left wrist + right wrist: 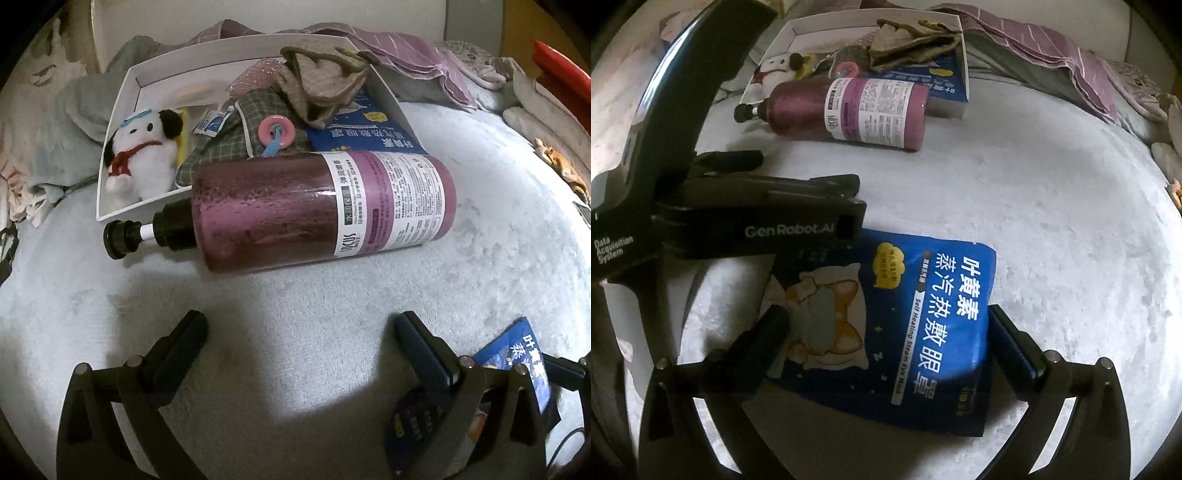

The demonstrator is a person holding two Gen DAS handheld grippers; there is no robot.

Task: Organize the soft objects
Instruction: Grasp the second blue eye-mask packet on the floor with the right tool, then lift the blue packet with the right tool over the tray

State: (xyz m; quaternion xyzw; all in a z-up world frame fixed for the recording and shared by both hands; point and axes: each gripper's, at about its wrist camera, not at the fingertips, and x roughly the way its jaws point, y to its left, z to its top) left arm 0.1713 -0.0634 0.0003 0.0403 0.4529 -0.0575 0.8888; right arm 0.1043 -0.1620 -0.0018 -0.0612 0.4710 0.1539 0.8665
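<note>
My left gripper (299, 325) hangs open over the pale fluffy blanket (295, 295) with nothing between its fingers. Beyond it a purple pump bottle (314, 210) lies on its side against a white box (118, 107). The box holds a white plush dog (144, 151), a plaid pouch with a pink ring (275, 131), a khaki cloth (325, 85) and a blue pack (369, 129). My right gripper (886, 317) is open around a second blue eye-mask pack (923, 325), which lies flat on the blanket between the fingers. The left gripper's black body (757, 225) hovers just left of that pack.
Purple striped cloth (424, 59) and grey bedding pile up behind the box. Crumpled clothes (33, 177) lie at the left edge. A red object (561, 74) and a small orange item (561, 166) sit at the far right. Bare blanket (1071, 240) stretches right of the pack.
</note>
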